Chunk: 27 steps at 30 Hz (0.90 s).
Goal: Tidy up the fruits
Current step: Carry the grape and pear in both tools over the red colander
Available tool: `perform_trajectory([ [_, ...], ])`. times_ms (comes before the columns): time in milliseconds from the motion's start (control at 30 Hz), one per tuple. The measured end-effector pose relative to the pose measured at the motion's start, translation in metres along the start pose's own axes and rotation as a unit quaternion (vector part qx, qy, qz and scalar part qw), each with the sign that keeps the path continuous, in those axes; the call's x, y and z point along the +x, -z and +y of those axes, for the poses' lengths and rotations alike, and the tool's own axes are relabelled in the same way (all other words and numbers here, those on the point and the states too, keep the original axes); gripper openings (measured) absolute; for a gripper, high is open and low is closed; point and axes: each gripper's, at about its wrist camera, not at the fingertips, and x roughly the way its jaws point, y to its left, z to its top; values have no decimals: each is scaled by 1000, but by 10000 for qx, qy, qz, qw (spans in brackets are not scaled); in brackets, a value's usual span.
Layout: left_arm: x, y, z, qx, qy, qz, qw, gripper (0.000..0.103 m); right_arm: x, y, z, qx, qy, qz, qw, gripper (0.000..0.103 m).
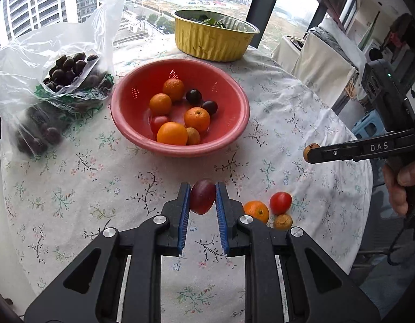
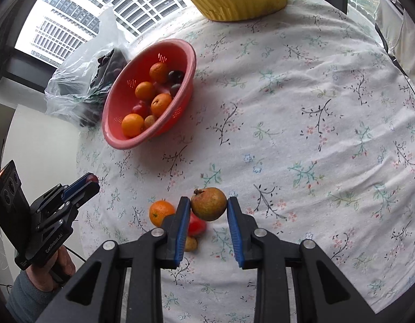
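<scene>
Here, in the left wrist view, a purple plum is pinched between the left gripper fingers above the worktop; several fruits are already gathered in the red colander. In the right wrist view, a brown fruit is held by the right gripper, while an orange, a tomato and a small brown fruit are left on the cloth.

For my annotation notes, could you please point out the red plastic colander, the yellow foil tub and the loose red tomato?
Red plastic colander [image 1: 235,123]: left wrist view, right rim.
Yellow foil tub [image 1: 212,41]: left wrist view, front wall.
Loose red tomato [image 1: 280,202]: left wrist view, centre.
</scene>
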Motion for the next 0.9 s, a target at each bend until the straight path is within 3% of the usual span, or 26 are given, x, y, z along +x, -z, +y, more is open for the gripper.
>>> perform_trajectory([
  [167,1,-34,15,-159,-167,-174,9996,17,-9,-51,9,-193,-18,-301,9994,30],
  [400,26,-80,28,-325,-390,-179,9986,17,2,-107,60,-908,-144,-496,9945,30],
  [600,68,-101,36,-466,-512,31,9976,18,34,-124,88,-1375,-89,-305,9900,31],
  [900,111,-101,35,-494,-610,328,9964,18,78,-140,86,-1583,109,96,9873,31],
])
